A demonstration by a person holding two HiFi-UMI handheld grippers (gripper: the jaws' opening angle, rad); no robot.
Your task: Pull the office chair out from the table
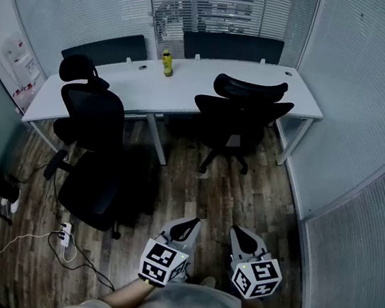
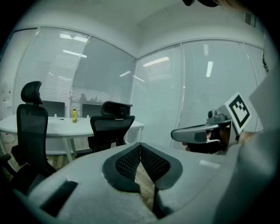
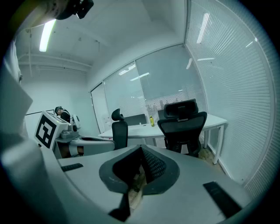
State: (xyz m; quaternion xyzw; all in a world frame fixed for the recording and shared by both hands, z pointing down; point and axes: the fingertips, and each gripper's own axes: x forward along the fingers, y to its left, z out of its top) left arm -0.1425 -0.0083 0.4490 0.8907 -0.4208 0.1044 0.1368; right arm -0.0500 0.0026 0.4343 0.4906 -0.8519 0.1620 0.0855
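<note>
Two grippers sit low in the head view, the left gripper (image 1: 192,223) beside the right gripper (image 1: 235,232). Both are well short of the office chair (image 1: 239,121), which is pushed up to the white table (image 1: 188,88) ahead. Only this view shows the power strip (image 1: 64,234) on the floor to their left.

Left gripper view: jaws pressed together and empty, chair ahead and slightly left.

Right gripper view: jaws likewise closed on nothing, chair just right of straight ahead, and a ceiling light (image 3: 46,35) overhead.
</note>
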